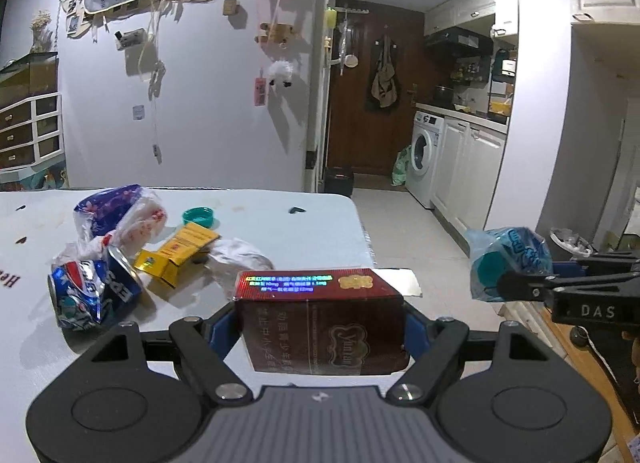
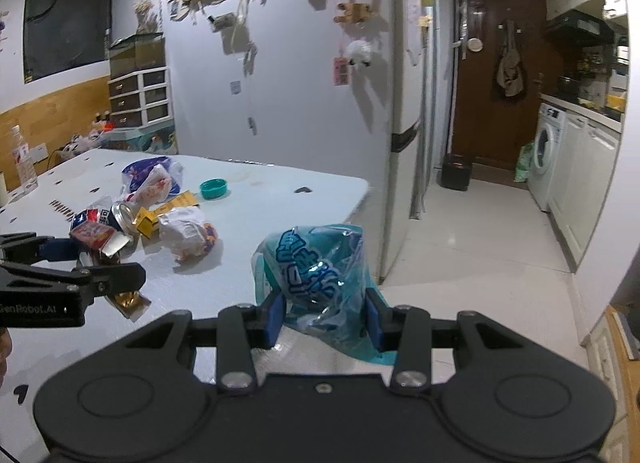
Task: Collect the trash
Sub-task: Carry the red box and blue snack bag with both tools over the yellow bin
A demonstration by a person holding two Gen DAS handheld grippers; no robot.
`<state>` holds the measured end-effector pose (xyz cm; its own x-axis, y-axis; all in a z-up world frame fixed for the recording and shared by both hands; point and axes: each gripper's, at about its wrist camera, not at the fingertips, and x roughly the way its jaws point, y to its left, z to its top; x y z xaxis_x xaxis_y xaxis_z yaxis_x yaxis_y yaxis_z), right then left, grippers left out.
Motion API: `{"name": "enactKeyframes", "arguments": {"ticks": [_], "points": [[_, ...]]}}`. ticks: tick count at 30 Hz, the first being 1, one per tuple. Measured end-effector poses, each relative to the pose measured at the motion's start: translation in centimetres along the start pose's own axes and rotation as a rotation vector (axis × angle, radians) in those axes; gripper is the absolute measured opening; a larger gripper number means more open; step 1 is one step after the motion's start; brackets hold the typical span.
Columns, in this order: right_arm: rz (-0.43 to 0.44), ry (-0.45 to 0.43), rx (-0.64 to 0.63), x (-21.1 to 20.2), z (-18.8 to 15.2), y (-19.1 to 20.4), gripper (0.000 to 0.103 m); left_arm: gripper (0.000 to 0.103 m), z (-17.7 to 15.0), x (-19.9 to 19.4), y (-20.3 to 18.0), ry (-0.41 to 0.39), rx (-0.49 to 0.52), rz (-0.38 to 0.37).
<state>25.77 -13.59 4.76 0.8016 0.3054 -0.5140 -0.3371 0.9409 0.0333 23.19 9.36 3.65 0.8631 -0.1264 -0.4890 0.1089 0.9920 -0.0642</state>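
My left gripper (image 1: 320,323) is shut on a dark red cigarette box (image 1: 320,319) and holds it above the white table (image 1: 288,231). My right gripper (image 2: 324,317) is shut on a crumpled blue plastic bag (image 2: 316,267), held past the table's right edge; the bag also shows in the left wrist view (image 1: 506,263). On the table lie a crushed Pepsi can (image 1: 94,291), a yellow box (image 1: 176,255), a purple and white wrapper (image 1: 116,211), crumpled white paper (image 1: 240,257) and a teal lid (image 1: 199,217).
A bin with trash (image 1: 570,241) stands on the floor at the right. A fridge (image 2: 408,103) stands behind the table's far corner. A washing machine (image 1: 424,151) and white cabinets line the kitchen. A clear bottle (image 2: 22,159) stands at the table's far left.
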Motion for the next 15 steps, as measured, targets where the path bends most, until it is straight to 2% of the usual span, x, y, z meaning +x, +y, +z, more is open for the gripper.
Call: {"name": "enactKeyframes", "arguments": {"ticks": [15], "points": [[-0.073, 0.001, 0.048, -5.3, -4.2, -5.1, 0.042, 0.08, -1.8, -0.2, -7.3, 0.025, 0.045, -0.051]]}}
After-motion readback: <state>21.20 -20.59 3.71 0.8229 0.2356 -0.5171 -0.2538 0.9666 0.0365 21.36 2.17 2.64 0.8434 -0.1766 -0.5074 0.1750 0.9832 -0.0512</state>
